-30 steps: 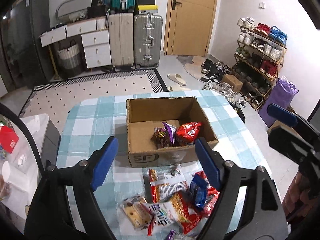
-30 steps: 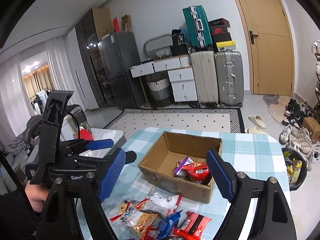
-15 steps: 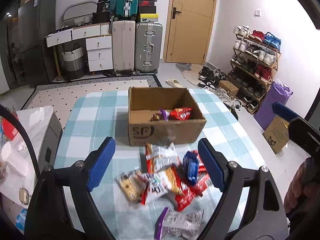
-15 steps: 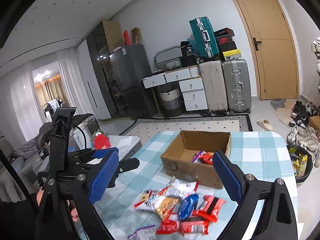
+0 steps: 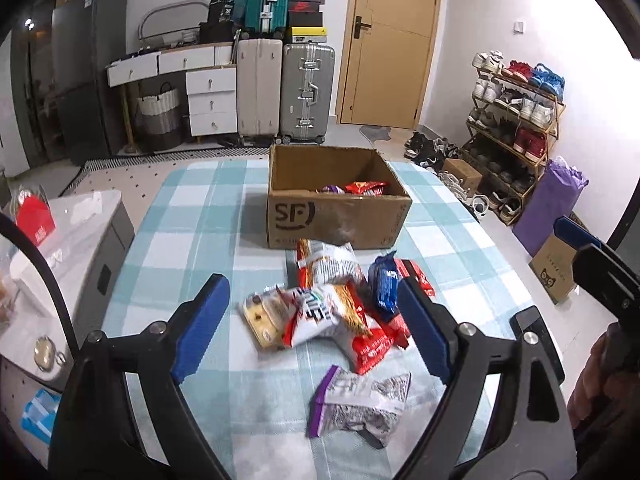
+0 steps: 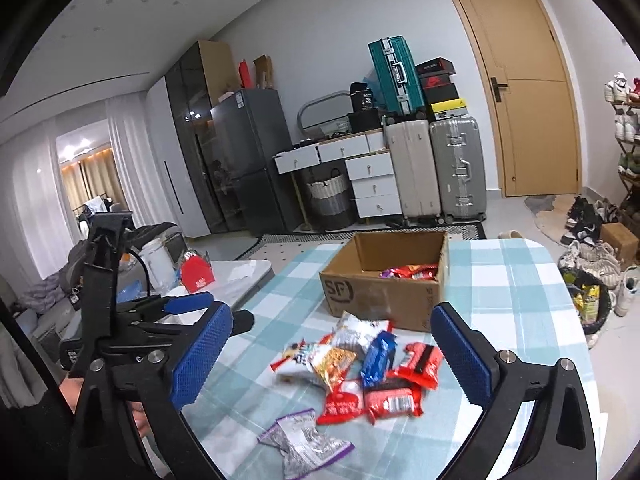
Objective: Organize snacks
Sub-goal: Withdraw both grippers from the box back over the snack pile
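Note:
An open cardboard box [image 5: 340,220] [image 6: 360,292] stands on the blue-checked table [image 5: 192,208] [image 6: 512,280] with a few snack packets [image 5: 360,188] [image 6: 408,271] inside. In front of it lies a loose pile of snack packets [image 5: 332,312] [image 6: 360,364]. A purple-edged packet [image 5: 360,400] [image 6: 304,444] lies nearest me. My left gripper [image 5: 308,288] hovers over the pile, its jaws opening with nothing held. My right gripper [image 6: 331,312] hangs above the pile too, its jaws opening and nothing gripped between them.
A white side cabinet [image 5: 80,232] with a red carton [image 5: 34,220] stands left of the table. Suitcases [image 5: 304,92] and drawers line the far wall. A shoe rack [image 5: 516,120] and a purple bag [image 5: 552,200] stand to the right.
Both grippers have drawn back from the box toward the near side of the table, and more of the snack pile has come into view. Both sets of jaws have widened.

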`<control>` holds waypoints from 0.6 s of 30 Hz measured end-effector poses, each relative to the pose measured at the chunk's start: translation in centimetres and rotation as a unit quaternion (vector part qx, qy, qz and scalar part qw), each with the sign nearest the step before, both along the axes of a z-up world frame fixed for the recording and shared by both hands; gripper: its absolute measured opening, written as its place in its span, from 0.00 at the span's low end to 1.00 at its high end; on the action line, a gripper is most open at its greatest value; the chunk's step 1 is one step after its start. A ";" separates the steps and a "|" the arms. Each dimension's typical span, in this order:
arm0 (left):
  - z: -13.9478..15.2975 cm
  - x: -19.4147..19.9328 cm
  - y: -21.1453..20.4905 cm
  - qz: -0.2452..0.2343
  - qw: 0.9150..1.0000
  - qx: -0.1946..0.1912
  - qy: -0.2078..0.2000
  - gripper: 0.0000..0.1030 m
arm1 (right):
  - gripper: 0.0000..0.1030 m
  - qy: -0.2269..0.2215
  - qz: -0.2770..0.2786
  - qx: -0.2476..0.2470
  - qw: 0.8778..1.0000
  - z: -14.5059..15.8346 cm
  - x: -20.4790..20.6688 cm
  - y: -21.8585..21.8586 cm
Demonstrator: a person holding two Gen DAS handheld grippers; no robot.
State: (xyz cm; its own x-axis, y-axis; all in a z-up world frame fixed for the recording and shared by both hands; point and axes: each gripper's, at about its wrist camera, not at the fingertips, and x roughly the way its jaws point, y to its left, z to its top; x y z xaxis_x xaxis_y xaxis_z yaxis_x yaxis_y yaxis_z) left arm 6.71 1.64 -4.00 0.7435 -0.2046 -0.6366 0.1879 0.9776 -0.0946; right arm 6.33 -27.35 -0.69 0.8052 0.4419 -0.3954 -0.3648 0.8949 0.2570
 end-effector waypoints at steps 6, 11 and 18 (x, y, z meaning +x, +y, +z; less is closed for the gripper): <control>-2.5 -1.2 0.5 -0.023 0.999 -0.022 0.011 0.99 | 0.99 0.005 -0.024 0.000 1.000 -1.5 -1.8 -1.0; -4.5 -2.2 0.1 -0.034 0.999 -0.016 0.013 0.99 | 0.99 0.024 -0.039 0.018 0.999 -3.4 -2.6 -2.3; -7.6 -2.7 -0.3 -0.043 0.998 -0.015 0.033 0.99 | 0.99 0.043 -0.053 0.024 0.997 -5.5 -2.8 -3.6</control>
